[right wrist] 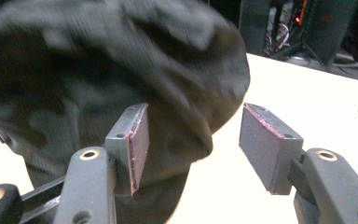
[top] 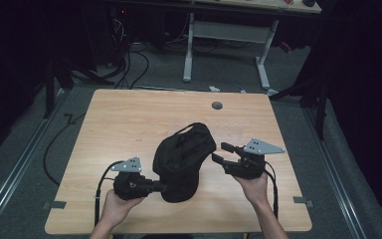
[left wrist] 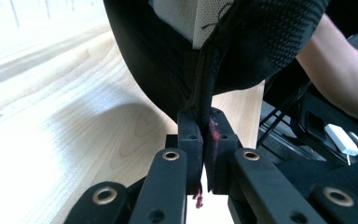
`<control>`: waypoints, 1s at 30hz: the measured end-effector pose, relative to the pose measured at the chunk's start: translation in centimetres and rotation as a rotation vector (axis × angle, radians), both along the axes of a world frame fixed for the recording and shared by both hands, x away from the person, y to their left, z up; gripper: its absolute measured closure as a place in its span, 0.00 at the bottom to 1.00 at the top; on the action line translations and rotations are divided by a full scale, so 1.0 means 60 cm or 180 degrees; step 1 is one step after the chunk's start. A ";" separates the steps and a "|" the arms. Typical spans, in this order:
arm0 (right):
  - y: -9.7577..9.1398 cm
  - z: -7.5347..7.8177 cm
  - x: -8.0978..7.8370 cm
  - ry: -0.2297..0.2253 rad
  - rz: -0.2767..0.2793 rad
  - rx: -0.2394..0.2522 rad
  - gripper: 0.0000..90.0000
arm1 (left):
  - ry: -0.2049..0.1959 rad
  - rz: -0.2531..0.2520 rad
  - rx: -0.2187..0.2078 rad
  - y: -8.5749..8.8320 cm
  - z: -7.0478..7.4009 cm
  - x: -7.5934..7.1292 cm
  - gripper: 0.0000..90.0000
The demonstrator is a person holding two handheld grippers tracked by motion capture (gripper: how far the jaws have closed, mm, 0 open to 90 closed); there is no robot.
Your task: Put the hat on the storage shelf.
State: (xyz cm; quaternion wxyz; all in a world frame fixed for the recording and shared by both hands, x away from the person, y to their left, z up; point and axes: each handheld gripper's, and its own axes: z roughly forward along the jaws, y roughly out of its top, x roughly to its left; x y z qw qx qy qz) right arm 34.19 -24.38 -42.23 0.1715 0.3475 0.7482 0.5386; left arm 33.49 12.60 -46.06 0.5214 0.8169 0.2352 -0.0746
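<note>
We worked at a light wooden table (top: 119, 119) with a black cap (top: 181, 159) lying near its middle, toward our side. Our left gripper (top: 160, 187) had its jaws pressed together on the cap's edge; in the left gripper view the black fabric (left wrist: 200, 88) ran down into the pinch between the pads. Our right gripper (top: 221, 153) sat just beside the cap's right side with its jaws spread, nothing pressed between them; in the right gripper view the cap (right wrist: 98, 74) loomed behind the left pad (right wrist: 137, 144), while the right pad (right wrist: 268, 147) stood over bare wood.

Nothing else lay on the tabletop except a small round grey cable port (top: 217, 105) near the far edge. The far half of the table was bare, as were wide margins to the left and right. Beyond the far edge stood a white desk frame (top: 226, 45), with dark cables (top: 129, 67) on the grey floor.
</note>
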 end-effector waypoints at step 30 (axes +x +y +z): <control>-0.036 -0.166 -0.002 0.0613 -0.0940 -0.0926 0.48 | -0.0202 0.0509 -0.0118 0.036 0.025 0.002 0.96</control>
